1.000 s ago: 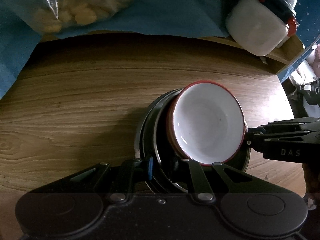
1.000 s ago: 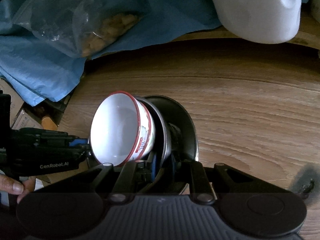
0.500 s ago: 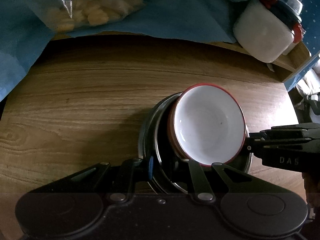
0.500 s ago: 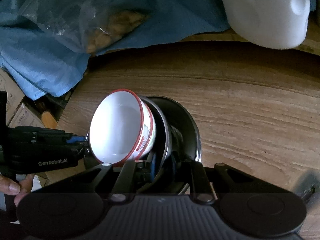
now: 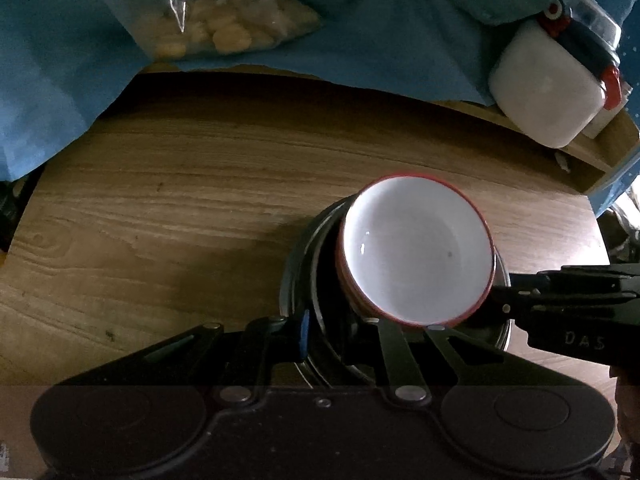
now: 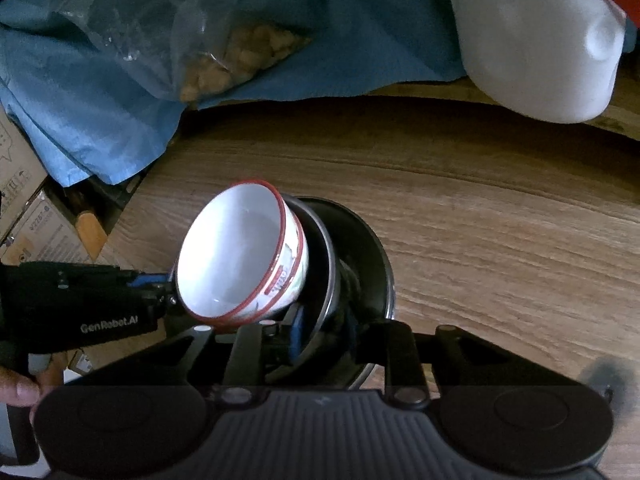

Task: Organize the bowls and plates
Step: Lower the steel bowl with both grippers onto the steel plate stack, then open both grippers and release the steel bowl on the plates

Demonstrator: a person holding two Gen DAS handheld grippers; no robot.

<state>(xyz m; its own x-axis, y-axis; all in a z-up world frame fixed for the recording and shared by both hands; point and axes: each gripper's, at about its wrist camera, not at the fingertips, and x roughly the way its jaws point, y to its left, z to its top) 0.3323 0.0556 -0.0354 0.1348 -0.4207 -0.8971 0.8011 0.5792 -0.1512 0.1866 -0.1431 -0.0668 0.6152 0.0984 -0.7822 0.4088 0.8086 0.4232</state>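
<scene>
A white bowl with a red rim [image 5: 416,252] [image 6: 236,260] sits tilted on top of a stack of dark metal dishes [image 5: 308,264] [image 6: 360,248] on the wooden table [image 5: 180,208]. My left gripper [image 5: 342,338] is shut on the near rims of the metal dishes; in the right wrist view it [image 6: 164,290] comes in from the left. My right gripper [image 6: 324,330] straddles the opposite metal rim. Its jaws are opening, and the rim stands between the pads with a gap. In the left wrist view it [image 5: 500,290] reaches in from the right.
A blue cloth [image 5: 360,20] with a clear bag of yellowish snacks [image 5: 220,32] covers the far side of the table. A white container with red clips [image 5: 548,88] [image 6: 536,40] stands at the far right. Cardboard boxes [image 6: 32,216] lie past the table's left edge.
The right gripper's fingers have spread apart around the metal rim. The left wrist view has tilted slightly. The bowl and the stack stay where they were.
</scene>
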